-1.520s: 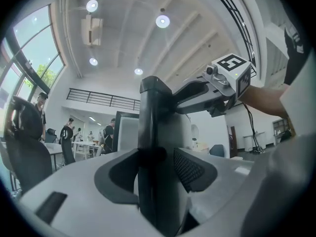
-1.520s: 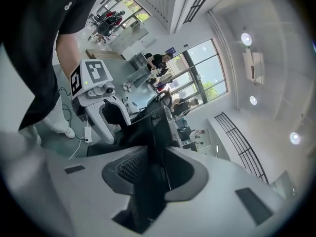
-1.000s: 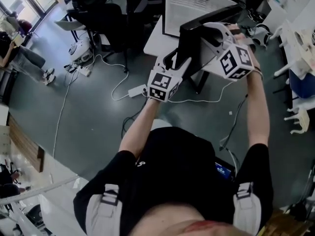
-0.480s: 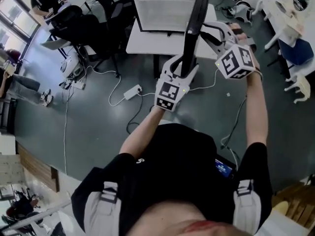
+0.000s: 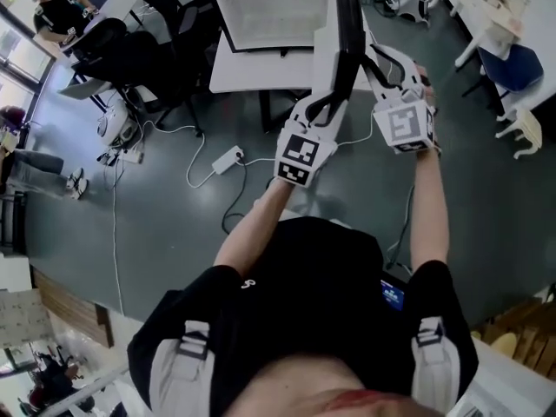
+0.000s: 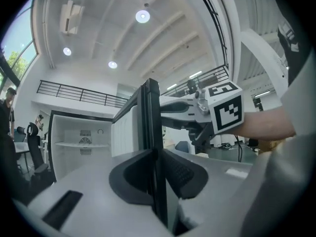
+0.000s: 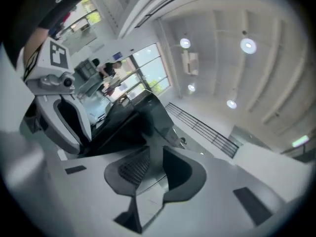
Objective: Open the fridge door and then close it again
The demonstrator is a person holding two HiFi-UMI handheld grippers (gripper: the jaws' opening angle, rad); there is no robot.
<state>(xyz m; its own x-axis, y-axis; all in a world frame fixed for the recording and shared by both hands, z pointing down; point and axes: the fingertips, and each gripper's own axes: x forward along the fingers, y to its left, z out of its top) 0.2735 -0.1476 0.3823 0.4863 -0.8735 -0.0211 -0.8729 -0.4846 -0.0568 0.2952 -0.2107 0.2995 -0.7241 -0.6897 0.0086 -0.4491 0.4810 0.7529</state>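
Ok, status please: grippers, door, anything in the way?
Left gripper just closed on door edge. Right gripper closing round same edge, grip unclear. Fridge open; nothing seen blocking.

Black on the fridge door (image 5: pixel 344 24) and the person's shirt (image 5: pixel 313 294), white inside the fridge (image 5: pixel 269 7). White for the left gripper (image 5: pixel 330 102) and right gripper (image 5: pixel 369 55), with black-and-white square markers on their cubes (image 5: pixel 301 157). Dull grey-green across the floor (image 5: pixel 156 233).

The fridge door (image 5: pixel 344 24) swung wider; left claw (image 5: pixel 330 104) and right claw (image 5: pixel 366 56) have been closing on it.
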